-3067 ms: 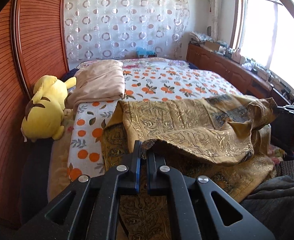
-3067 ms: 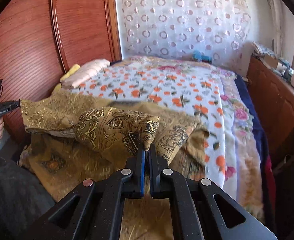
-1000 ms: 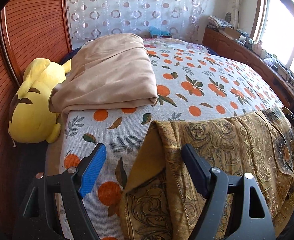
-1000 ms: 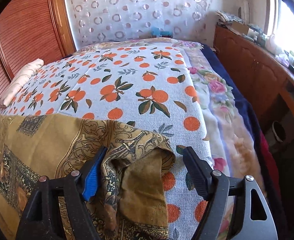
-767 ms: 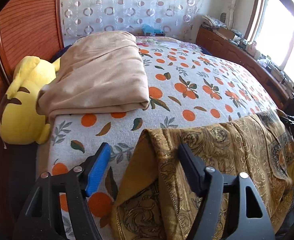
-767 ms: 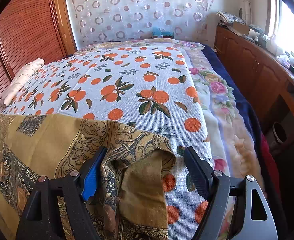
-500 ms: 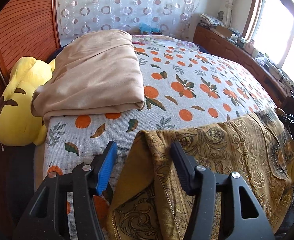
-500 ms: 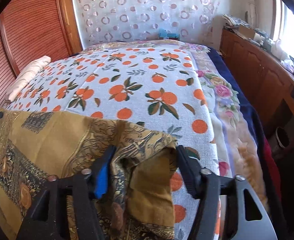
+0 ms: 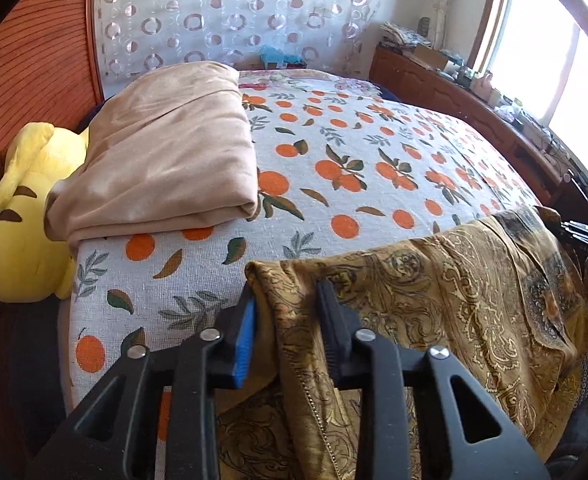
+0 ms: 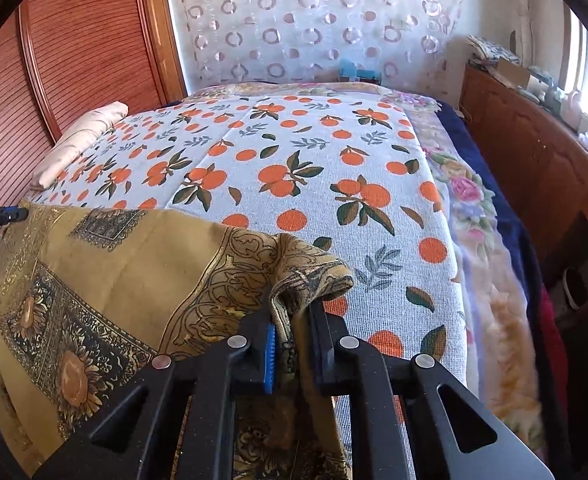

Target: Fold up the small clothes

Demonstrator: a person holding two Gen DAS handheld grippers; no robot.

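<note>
The gold brocade cloth (image 9: 434, 304) lies across the near end of the bed (image 9: 354, 168), one folded edge facing the far wall and its lower part hanging over the bed's front. It is a single piece, woven with paisley scrolls, dark bordered panels and sunflower motifs (image 10: 73, 372), with a plain mustard reverse.

The left gripper (image 9: 287, 308) straddles the cloth's left corner with its jaws partly closed, a gap still showing on each side of the fabric. The right gripper (image 10: 289, 328) has its jaws nearly together around the bunched right corner; whether they pinch it fully cannot be told. Each gripper shows one blue pad and one black finger.

The bed carries a coarse-weave sheet printed with oranges and leaves. One folded beige blanket (image 9: 165, 160), soft and smooth, rests at its far left. One yellow plush toy (image 9: 29, 216) sits beside the blanket against the ribbed wooden wall (image 9: 33, 60).
</note>
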